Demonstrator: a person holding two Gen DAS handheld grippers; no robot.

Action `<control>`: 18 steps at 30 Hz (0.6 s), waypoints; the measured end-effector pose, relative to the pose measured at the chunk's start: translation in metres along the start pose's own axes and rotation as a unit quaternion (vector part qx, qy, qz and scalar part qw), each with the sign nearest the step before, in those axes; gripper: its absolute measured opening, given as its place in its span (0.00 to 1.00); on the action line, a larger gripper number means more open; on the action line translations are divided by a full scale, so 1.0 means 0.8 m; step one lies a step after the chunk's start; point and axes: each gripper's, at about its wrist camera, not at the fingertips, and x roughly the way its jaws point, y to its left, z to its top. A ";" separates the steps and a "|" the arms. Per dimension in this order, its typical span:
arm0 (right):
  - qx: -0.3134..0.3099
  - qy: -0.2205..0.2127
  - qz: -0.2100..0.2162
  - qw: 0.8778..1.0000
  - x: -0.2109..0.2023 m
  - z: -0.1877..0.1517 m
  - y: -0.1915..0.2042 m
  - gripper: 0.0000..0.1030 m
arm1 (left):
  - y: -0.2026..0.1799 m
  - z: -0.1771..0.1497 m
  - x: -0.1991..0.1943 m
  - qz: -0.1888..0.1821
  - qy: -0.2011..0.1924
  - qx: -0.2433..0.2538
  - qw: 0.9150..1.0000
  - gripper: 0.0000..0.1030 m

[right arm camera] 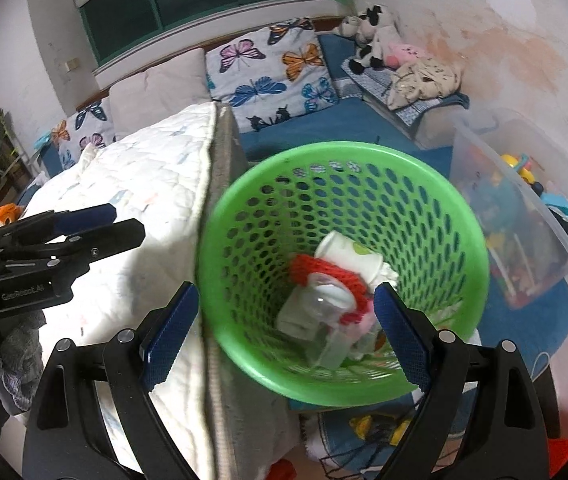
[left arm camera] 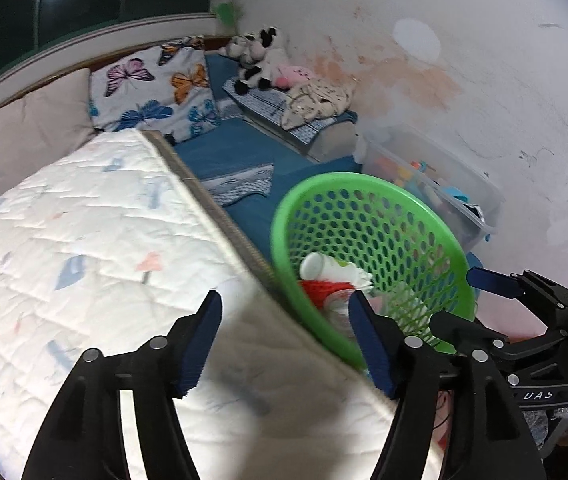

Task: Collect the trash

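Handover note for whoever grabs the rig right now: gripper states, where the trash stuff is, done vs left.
Left gripper: open, empty, over the edge of the white quilted mattress.
Right gripper: open, empty, above the mouth of the green basket.
Basket stands beside the mattress. Inside: a white paper cup, red netting, a clear plastic bottle and crumpled wrappers.
Done: those pieces are binned.
Left: no loose trash shows on the mattress; a yellow-black item lies on the floor below the basket, unclear whether it is trash.

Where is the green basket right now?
The green basket sits centre-right in the right wrist view, against the quilted mattress edge, with the clear toy bin to its right.
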 end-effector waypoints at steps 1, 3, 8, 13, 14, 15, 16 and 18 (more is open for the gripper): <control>-0.004 0.001 0.001 1.000 0.001 0.000 0.007 0.86 | 0.007 -0.004 -0.007 0.006 -0.003 -0.004 1.000 0.66; -0.012 0.002 0.002 1.000 0.002 0.000 0.021 0.86 | 0.017 -0.009 -0.016 0.018 -0.007 -0.009 1.000 0.69; -0.027 0.005 0.005 1.000 0.004 -0.001 0.049 0.87 | 0.048 -0.026 -0.043 0.055 -0.016 -0.025 0.998 0.76; -0.035 0.008 0.008 0.999 0.006 -0.004 0.075 0.88 | 0.076 -0.044 -0.067 0.088 -0.021 -0.041 0.995 0.84; -0.037 0.008 0.008 0.999 0.006 -0.005 0.080 0.88 | 0.081 -0.048 -0.073 0.097 -0.022 -0.042 0.994 0.85; -0.041 0.007 0.010 0.999 0.006 -0.007 0.086 0.88 | 0.085 -0.052 -0.078 0.103 -0.025 -0.043 0.993 0.86; -0.042 0.007 0.010 0.999 0.005 -0.008 0.091 0.88 | 0.089 -0.056 -0.084 0.110 -0.028 -0.044 0.993 0.86; -0.046 0.005 0.012 0.999 0.004 -0.010 0.099 0.88 | 0.096 -0.063 -0.096 0.122 -0.032 -0.048 0.991 0.89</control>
